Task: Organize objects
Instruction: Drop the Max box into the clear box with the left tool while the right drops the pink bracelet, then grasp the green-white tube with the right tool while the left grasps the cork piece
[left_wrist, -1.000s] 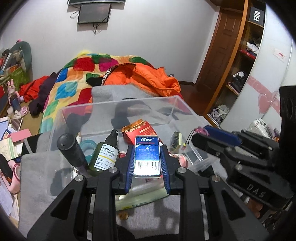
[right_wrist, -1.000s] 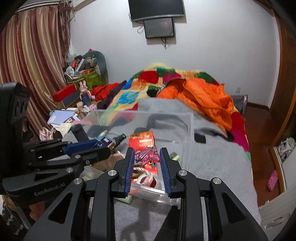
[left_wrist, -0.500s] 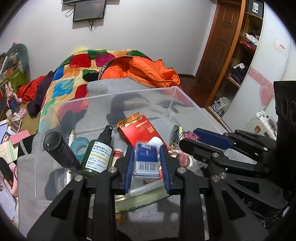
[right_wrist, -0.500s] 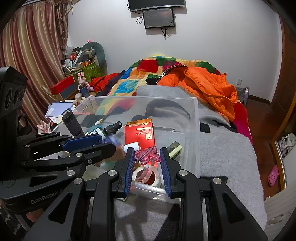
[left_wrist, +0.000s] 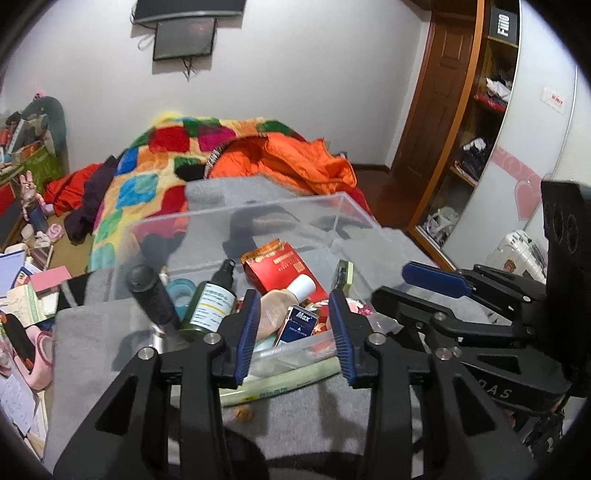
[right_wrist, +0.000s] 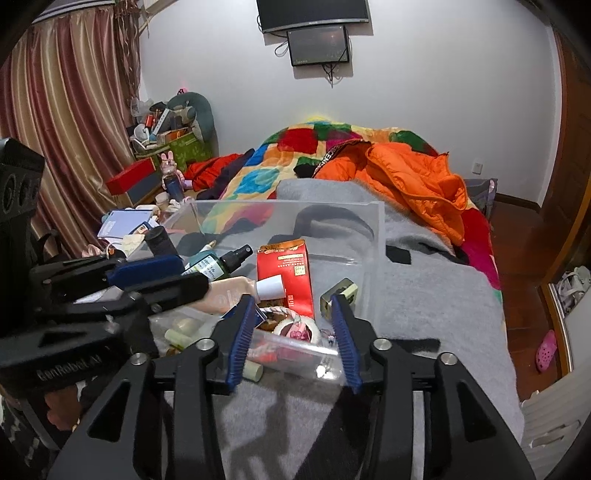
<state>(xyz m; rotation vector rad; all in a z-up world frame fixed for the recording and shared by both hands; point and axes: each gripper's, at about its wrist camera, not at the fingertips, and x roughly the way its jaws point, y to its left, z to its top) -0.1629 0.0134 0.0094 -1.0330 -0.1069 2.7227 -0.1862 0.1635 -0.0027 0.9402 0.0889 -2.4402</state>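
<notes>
staple box (left_wrist: 300, 325) lies in the bin (left_wrist: 258, 218), right of the spray bottle (left_wrist: 211, 305).

clear glossy plastic bin (left_wrist: 354, 214) | matt fuzzy grey cloth blanket (right_wrist: 424, 295) | glossy red card box (right_wrist: 286, 266)

Clear plastic bin (left_wrist: 354, 206) on grey blanket, open top, cluttered. Inside it: blue Max box (left_wrist: 297, 325) tilted at the near wall, leaning on a beige tube (left_wrist: 275, 306) with white cap; red carton (left_wrist: 280, 264) mid-bin, lying tilted; green spray bottle (left_wrist: 212, 301) and black cylinder (left_wrist: 151, 295) leaning at left side.
</notes>
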